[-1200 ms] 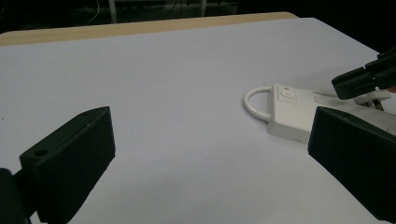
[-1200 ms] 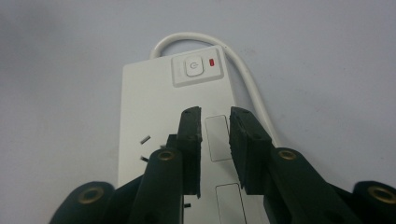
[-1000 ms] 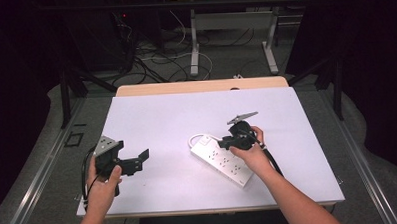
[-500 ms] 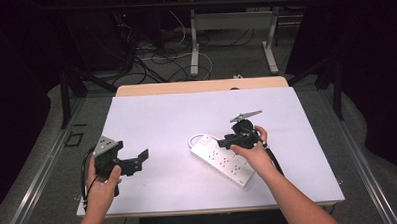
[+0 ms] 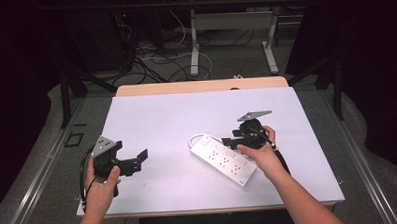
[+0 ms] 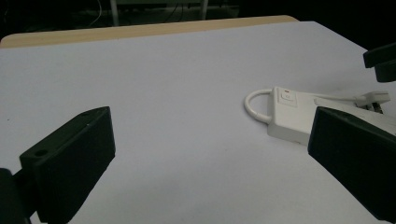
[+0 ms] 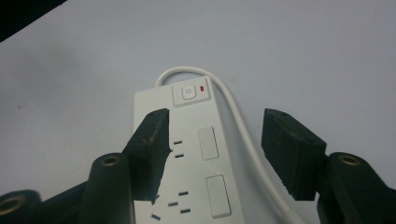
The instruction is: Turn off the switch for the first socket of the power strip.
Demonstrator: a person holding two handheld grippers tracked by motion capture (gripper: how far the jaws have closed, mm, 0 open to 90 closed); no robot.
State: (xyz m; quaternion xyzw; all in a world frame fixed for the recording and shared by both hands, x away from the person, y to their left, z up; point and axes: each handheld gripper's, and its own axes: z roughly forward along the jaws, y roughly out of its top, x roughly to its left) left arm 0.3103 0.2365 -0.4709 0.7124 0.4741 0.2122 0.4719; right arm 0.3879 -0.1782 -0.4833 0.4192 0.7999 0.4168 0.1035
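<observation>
A white power strip (image 5: 222,160) lies slantwise on the white table (image 5: 176,118), right of centre. Its switch (image 7: 187,93) with a small red light is at the end where the white cable (image 7: 243,130) loops out. My right gripper (image 5: 227,140) hovers just over that switch end. The right gripper (image 7: 218,133) has just been opening, and its pads touch nothing, with strip and cable below the gap. My left gripper (image 5: 138,162) is held near the front left, open and empty, pointing toward the strip (image 6: 289,112). Its jaws stand wide (image 6: 212,135).
A white plug (image 6: 372,98) rests on the strip's top. A bare wooden band (image 5: 200,86) runs along the table's far edge. Beyond it are desk legs (image 5: 194,42) and loose cables on the floor. Bare tabletop lies between the two grippers.
The right gripper has lifted slightly off the power strip and its jaws have spread apart. The left gripper and the strip have stayed where they were.
</observation>
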